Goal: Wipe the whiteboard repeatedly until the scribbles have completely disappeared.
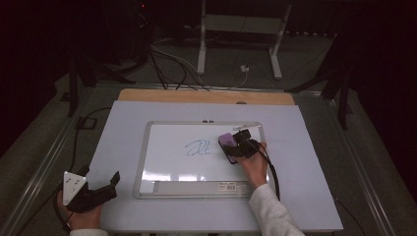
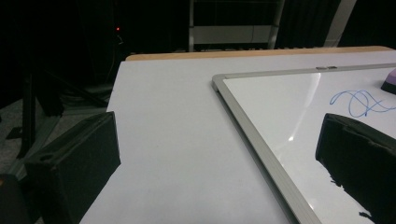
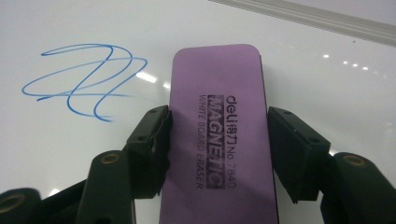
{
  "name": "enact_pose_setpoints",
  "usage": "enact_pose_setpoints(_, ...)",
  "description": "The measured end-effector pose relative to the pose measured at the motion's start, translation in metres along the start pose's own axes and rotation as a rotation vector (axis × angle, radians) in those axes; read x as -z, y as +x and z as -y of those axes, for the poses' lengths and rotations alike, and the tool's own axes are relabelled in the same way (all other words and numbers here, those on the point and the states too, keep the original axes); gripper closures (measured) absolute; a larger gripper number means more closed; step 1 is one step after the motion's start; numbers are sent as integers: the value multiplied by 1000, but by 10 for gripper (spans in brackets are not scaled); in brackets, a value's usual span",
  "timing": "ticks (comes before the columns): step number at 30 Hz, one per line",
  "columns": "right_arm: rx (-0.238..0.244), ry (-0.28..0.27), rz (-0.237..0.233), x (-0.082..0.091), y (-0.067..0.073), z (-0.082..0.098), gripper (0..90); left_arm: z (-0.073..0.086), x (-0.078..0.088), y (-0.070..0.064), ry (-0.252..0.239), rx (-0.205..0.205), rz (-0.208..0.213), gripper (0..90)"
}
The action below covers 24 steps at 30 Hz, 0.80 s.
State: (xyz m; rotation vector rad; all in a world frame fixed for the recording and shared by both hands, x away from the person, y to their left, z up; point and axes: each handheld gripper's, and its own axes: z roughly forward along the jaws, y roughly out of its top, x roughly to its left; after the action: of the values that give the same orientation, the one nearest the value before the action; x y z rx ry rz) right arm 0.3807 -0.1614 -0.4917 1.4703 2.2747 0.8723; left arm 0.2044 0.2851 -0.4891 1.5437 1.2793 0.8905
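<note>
From the high view, your right gripper (image 1: 235,146) sits on the whiteboard (image 1: 162,173), jaws closed around the purple eraser (image 1: 226,142), which lies just at 3 o'clock of the blue scribble (image 1: 198,147); your left gripper (image 1: 107,186) rests off the board at 8 o'clock on the white table sheet (image 1: 305,162), jaws spread with nothing between them. In the left gripper view, your left gripper (image 2: 219,154) stands wide open over the sheet (image 2: 173,121) and the whiteboard's (image 2: 261,154) grey frame, holding nothing; the eraser (image 2: 390,81) peeks in at 3 o'clock beside the scribble (image 2: 359,102). In the right gripper view, your right gripper (image 3: 217,140) clamps the "deli magnetic white board eraser" (image 3: 219,102) by its long sides, both pads pressed against it, with the scribble (image 3: 84,79) at 10 o'clock on the whiteboard (image 3: 327,70).
</note>
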Motion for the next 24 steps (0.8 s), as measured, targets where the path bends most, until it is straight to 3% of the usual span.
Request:
enact_pose_setpoints(1, 9, -3, 11, 0, 2, 0, 419, 0, 0, 0, 0, -1, 2, 5)
enact_pose_setpoints(4, 27, 4, -55, -1, 11, 2, 419, 0, -1, -1, 1, -4, 2, 6)
enact_pose_setpoints(10, 141, 14, -155, -1, 43, 6, 420, 0, -1, -1, 1, -2, 1, 6)
enact_pose_setpoints(12, 165, 20, -171, -1, 48, 6, 420, 0, 0, -1, 0, -1, 1, 5)
enact_pose_setpoints(14, 155, 25, -185, -2, 46, 5, 420, 0, 0, 0, 0, -2, 1, 5)
enact_pose_setpoints(21, 4, -9, -34, -5, 19, -1, 420, 0, 0, 0, -1, 2, 2, 5)
enact_pose_setpoints(22, -4, -8, -32, -5, 19, -1, 420, 0, -1, 0, 0, 3, 2, 5)
enact_pose_setpoints(24, 25, -10, -1, -5, 25, -2, 420, 0, -1, -1, 2, -1, 3, 6)
